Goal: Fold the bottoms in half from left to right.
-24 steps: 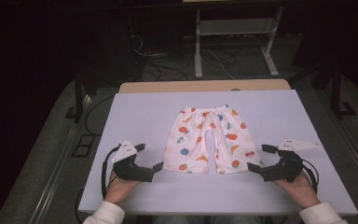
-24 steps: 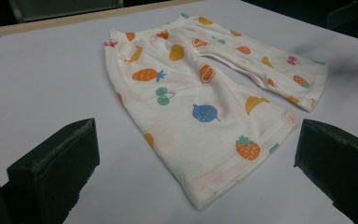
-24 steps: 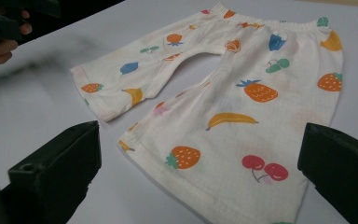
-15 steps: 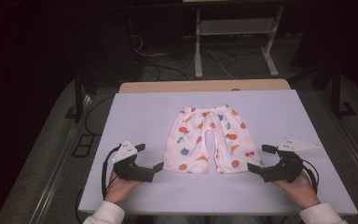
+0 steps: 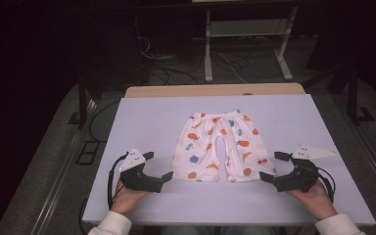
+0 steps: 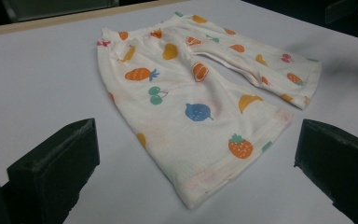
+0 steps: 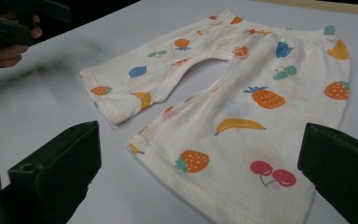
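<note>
A small pair of white shorts [image 5: 219, 147] printed with coloured fruit lies flat on the table's middle, waistband at the far side and leg hems toward me. My left gripper [image 5: 159, 165] rests on the table just left of the left leg hem, jaws wide apart and empty. My right gripper [image 5: 272, 166] rests just right of the right leg hem, also open and empty. In the left gripper view the shorts [image 6: 200, 93] lie ahead of the gripper [image 6: 196, 140]. In the right gripper view the shorts [image 7: 242, 102] lie ahead of the gripper [image 7: 200, 144], with the other hand [image 7: 9, 51] at top left.
The white table top [image 5: 142, 122] has a wooden strip [image 5: 215, 90] along its far edge. Beyond it on the dark floor stand a metal frame [image 5: 245, 44] and loose cables [image 5: 176, 73]. Bare table surface lies on both sides of the shorts.
</note>
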Motion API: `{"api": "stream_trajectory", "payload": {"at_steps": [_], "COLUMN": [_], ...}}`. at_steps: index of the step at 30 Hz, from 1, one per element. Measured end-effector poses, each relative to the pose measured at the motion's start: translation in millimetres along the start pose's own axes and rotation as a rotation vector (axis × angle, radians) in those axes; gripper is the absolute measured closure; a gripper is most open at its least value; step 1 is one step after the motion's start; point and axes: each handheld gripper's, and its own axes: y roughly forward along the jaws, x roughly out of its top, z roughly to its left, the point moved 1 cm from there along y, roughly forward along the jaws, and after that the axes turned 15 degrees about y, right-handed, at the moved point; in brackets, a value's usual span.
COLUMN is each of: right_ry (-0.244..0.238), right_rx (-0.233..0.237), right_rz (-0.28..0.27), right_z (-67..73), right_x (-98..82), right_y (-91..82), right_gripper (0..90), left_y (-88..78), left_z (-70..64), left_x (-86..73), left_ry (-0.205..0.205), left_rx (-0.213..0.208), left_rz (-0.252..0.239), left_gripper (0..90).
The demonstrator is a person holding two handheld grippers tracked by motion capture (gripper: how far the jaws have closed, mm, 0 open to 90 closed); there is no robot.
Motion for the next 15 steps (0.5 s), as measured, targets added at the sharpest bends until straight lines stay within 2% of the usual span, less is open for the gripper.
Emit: {"api": "stream_trajectory", "payload": {"at_steps": [15], "right_ry": [-0.028], "right_rx": [-0.002], "right_rz": [0.018], "right_z": [7.5], "right_x": [4.4], "right_y": [2.1], "right_gripper": [0.0], "left_y": [-3.7], "left_z": [0.6], "left_x": [-1.0], "left_ry": [-0.019], "left_rx": [0.021], "left_rz": [-0.008], "left_gripper": [0.0]}}
